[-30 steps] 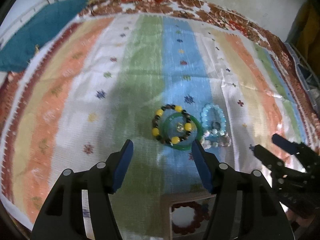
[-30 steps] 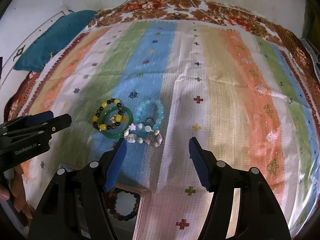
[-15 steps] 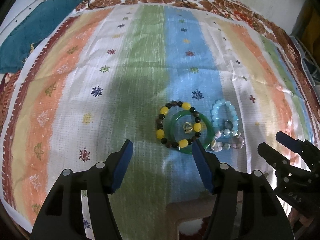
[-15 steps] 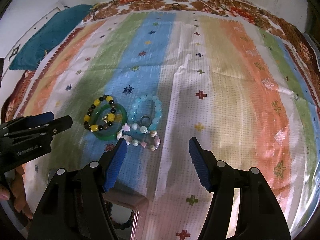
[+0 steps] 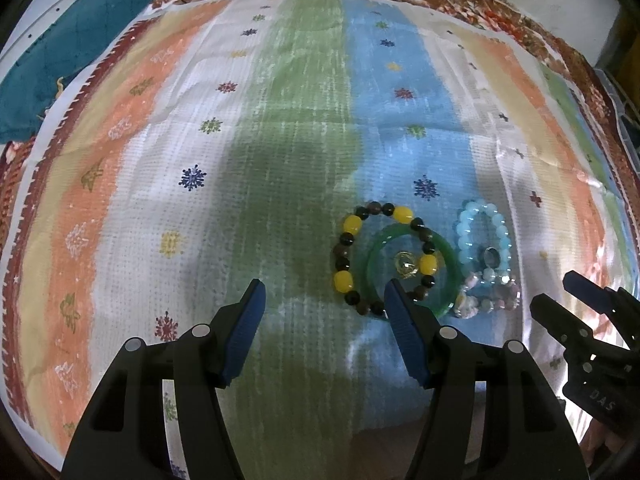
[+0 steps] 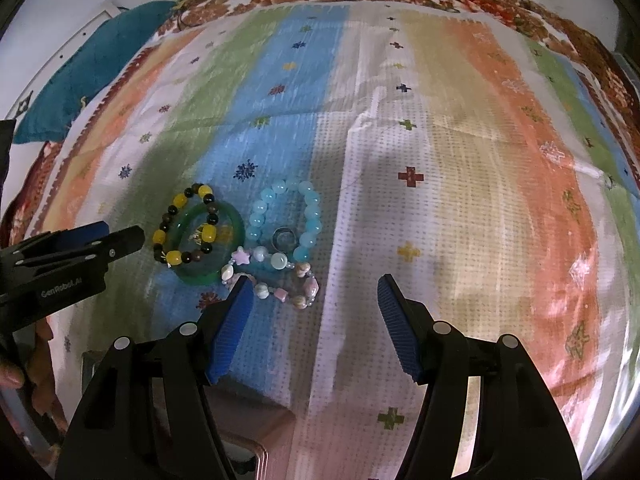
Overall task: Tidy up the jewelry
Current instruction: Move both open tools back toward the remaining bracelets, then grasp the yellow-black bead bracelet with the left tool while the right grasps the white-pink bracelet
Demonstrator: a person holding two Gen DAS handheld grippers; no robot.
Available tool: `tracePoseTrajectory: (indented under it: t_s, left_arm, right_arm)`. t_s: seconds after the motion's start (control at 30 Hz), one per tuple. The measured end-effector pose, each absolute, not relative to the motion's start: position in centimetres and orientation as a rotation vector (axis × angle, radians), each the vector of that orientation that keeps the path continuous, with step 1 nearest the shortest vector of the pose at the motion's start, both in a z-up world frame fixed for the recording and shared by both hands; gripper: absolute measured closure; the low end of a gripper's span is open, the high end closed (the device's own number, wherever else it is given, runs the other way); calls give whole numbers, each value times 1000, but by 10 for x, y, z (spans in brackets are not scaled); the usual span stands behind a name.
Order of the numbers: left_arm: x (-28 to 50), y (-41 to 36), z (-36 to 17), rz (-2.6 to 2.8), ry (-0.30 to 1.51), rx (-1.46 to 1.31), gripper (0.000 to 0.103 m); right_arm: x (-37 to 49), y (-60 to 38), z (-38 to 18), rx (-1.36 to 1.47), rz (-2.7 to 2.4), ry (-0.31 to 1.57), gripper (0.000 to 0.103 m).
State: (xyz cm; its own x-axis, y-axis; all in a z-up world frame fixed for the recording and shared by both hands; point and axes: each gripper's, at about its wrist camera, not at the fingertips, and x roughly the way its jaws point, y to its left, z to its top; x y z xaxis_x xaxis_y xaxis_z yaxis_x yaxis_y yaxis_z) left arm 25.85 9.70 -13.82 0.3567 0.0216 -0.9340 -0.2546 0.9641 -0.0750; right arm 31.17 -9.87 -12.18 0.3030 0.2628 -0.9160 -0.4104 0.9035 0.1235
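Jewelry is all bunched in one little cluster on the striped cloth (image 5: 280, 160), so we'll go left to right, starting at the teal fabric (image 5: 60, 60) off the far left edge of the spread. Our left gripper (image 5: 323, 292) hangs over the green stripe with its blue pads spread apart and only bare cloth between them, and its right pad sits just in front of the near edge of the bracelets from that camera. First piece in the cluster is the yellow and dark bead bracelet (image 6: 176, 200), which overlaps the green bangle (image 6: 236, 224), and there's a small gold trinket (image 5: 406, 266) lying inside the bangle. Just right of that comes the pale blue bead bracelet (image 6: 308, 200) with a small dark ring (image 6: 284, 236) resting inside its loop, and touching its near side is the pastel charm bracelet (image 6: 308, 286) with a purple star bead. Our right gripper (image 6: 314, 288) is over the white stripe, jaws also wide and not pinching anything; its left pad is right at the pastel bracelet's edge but we can't tell if it touches. Down near the bottom of the right camera a pinkish box corner (image 6: 256, 432) peeks out
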Motion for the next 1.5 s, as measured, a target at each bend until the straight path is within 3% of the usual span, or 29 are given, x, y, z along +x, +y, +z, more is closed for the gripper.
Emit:
tracePoseTrajectory:
  t_s: [0.63, 0.67, 0.73, 0.97, 1.03, 1.1, 1.2, 1.27, 1.33, 1.4, 1.5]
  left_arm:
    - [273, 105, -167, 175, 1254, -244, 41]
    - [273, 107, -168, 172, 1256, -257, 41]
    - [273, 106, -169, 170, 1252, -244, 41]
    - [272, 107, -170, 157, 1243, -253, 42]
    - [273, 109, -172, 171, 1250, -238, 55]
    - [273, 112, -174, 184, 1250, -225, 61]
    - [273, 105, -176, 199, 1252, -168, 62]
    - [273, 100, -176, 194, 1247, -129, 64]
    - [272, 100, -175, 180, 1249, -123, 80]
    - [272, 104, -174, 183, 1253, -144, 92]
    - [270, 110, -172, 172, 1258, -184, 92]
  right_arm:
    - [327, -87, -146, -145, 463, 1246, 39]
    - [327, -87, -146, -146, 460, 1246, 40]
    - [328, -87, -151, -151, 442, 1259, 54]
    - [331, -83, -159, -168, 432, 1256, 56]
    - [331, -84, -160, -180, 419, 1253, 66]
    - [332, -87, -160, -186, 409, 1248, 75]
    - [335, -92, -161, -157, 416, 1258, 77]
    - [334, -92, -161, -165, 414, 1256, 84]
    - [334, -91, -161, -159, 422, 1261, 92]
    - [334, -92, -160, -160, 424, 1260, 92]
    - [333, -93, -158, -146, 428, 1264, 93]
